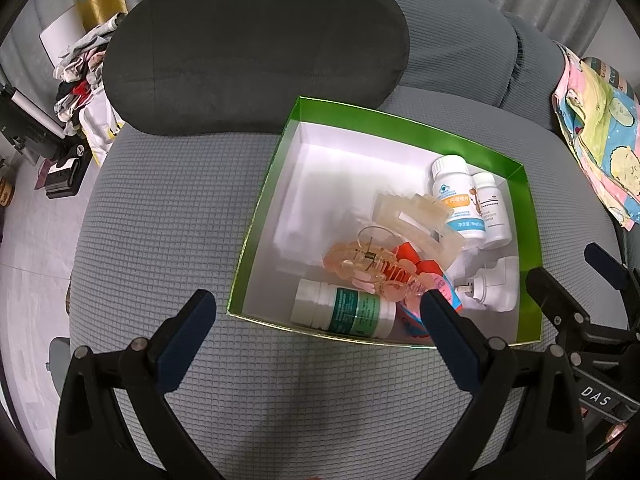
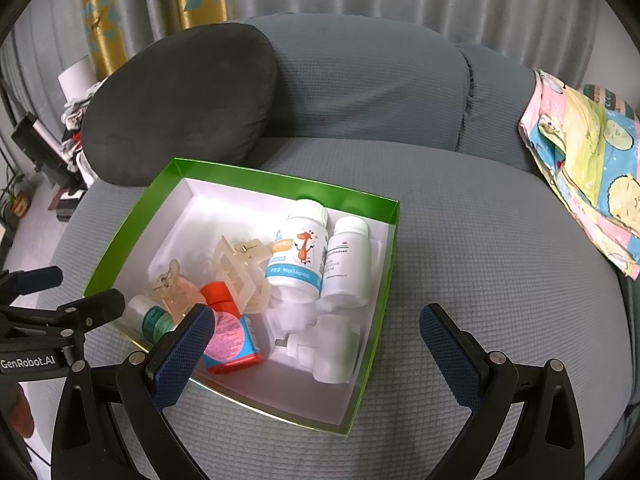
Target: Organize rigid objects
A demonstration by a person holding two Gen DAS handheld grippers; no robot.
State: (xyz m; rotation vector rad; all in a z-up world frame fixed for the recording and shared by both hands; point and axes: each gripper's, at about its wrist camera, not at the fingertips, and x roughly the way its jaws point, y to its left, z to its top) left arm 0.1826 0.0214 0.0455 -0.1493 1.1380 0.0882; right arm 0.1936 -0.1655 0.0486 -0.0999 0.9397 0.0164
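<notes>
A green-walled box (image 1: 404,124) (image 2: 280,179) with a white inside sits on the grey sofa seat. In it lie two white pill bottles (image 1: 456,196) (image 2: 298,252), a green-labelled bottle (image 1: 344,309) (image 2: 150,318), a red-capped bottle (image 2: 230,330), two translucent hair claws (image 1: 412,220) (image 2: 240,272) and a white plug-in device (image 1: 490,284) (image 2: 324,348). My left gripper (image 1: 316,320) is open and empty above the box's near edge. My right gripper (image 2: 316,338) is open and empty over the box's near right part.
A dark grey cushion (image 1: 252,44) (image 2: 180,104) leans on the sofa back behind the box. A colourful cloth (image 1: 600,136) (image 2: 588,168) lies on the right. Clutter and clothes (image 1: 80,80) stand on the floor at left.
</notes>
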